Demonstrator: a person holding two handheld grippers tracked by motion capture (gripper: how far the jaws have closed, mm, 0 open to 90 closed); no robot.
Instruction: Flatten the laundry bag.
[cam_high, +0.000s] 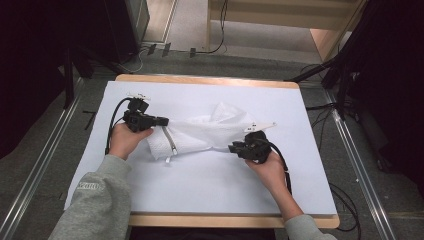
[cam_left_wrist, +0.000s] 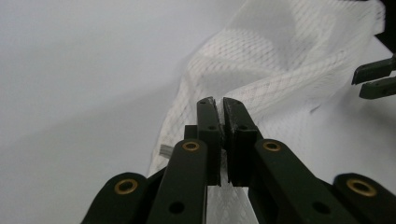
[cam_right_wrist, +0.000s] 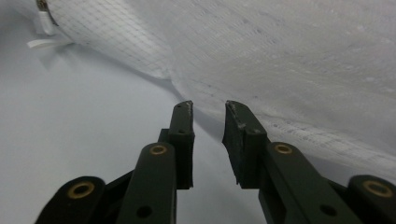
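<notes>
1. Black jaws of the left gripper are being held together on a fold of the mesh bag, with white netting pinched between the pads.
2. At the bag's other end, the right gripper is being held with its jaws apart, nothing between them, the tips just short of the bag's edge.
3. On the white bench the bag is lying crumpled about midway between the two grippers, its zip near the left gripper.
4. Handling is being judged as light, soft and limp: sagging and bunching are to be expected, and single mesh threads could be snagged.
5. A hold is best taken on a doubled fold or the seamed edge beside the zip.
</notes>
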